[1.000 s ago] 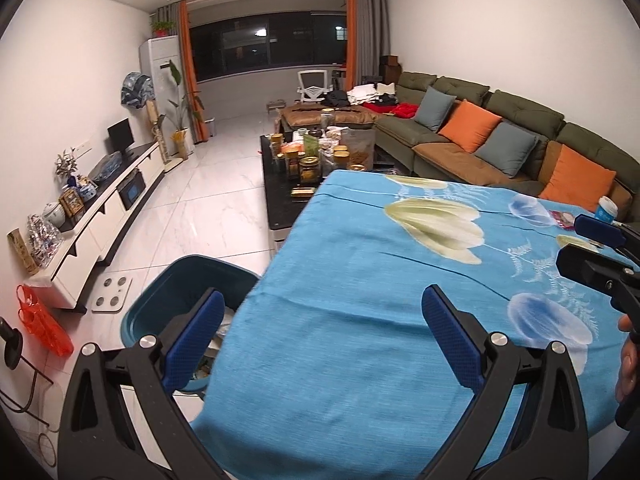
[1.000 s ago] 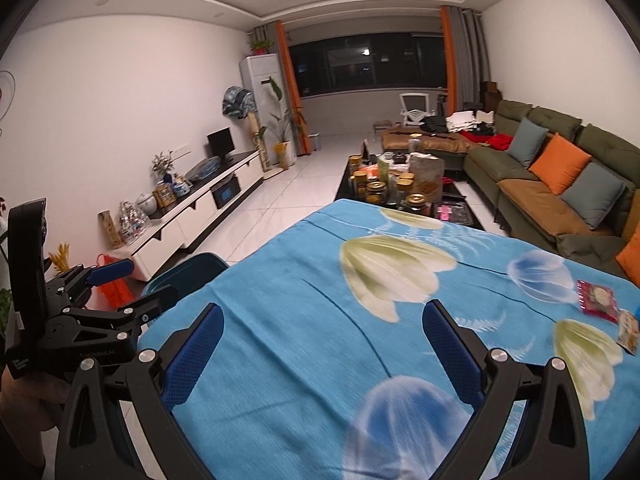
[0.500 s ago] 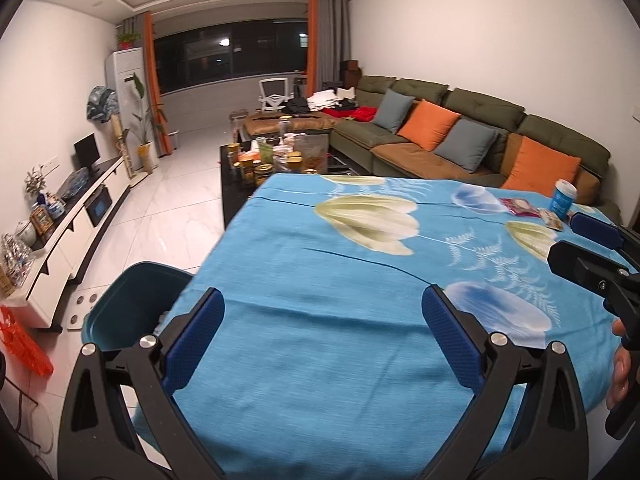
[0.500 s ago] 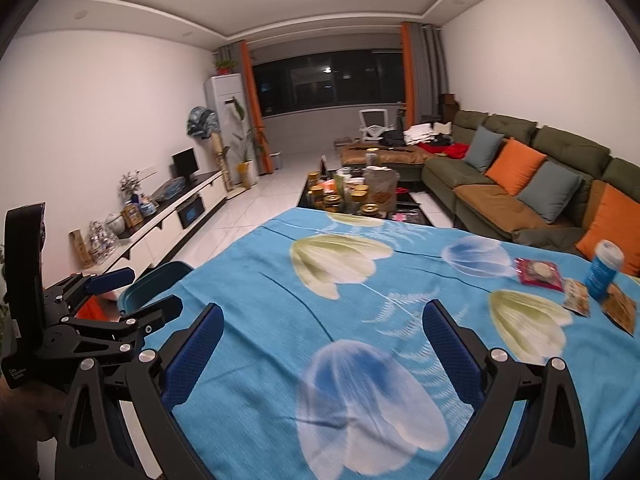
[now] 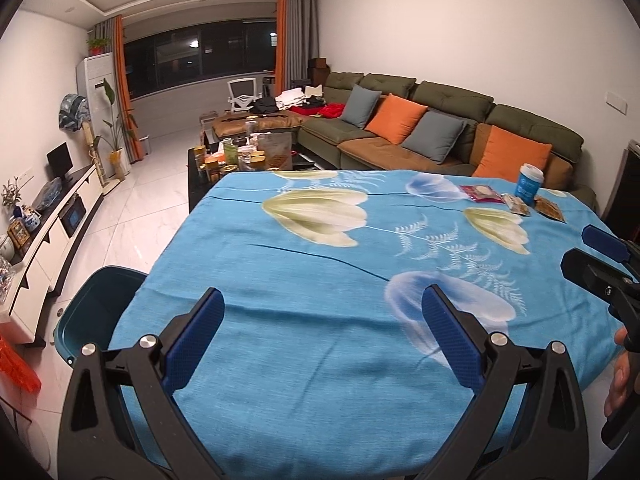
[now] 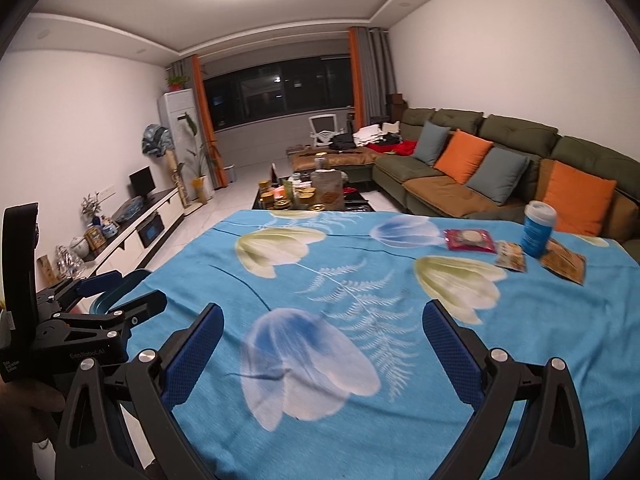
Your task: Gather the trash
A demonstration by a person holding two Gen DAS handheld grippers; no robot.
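The counter [image 6: 360,264], under a blue flowered cloth, carries the trash at its far right: a blue cup [image 6: 538,232], a red wrapper [image 6: 468,240] and two brown packets [image 6: 562,264] beside it. A teal bin [image 5: 94,312] stands at the near left. Left claw [image 5: 322,340] and right claw [image 6: 322,344] hover wide open, empty. Four pieces are left to collect.

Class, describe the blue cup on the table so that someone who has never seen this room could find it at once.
Start at the table under the blue flowered cloth and go to its far corner nearest the green sofa. There the blue cup stands upright among three snack packets. It alone is tall, round and white-lidded; its neighbours lie flat.
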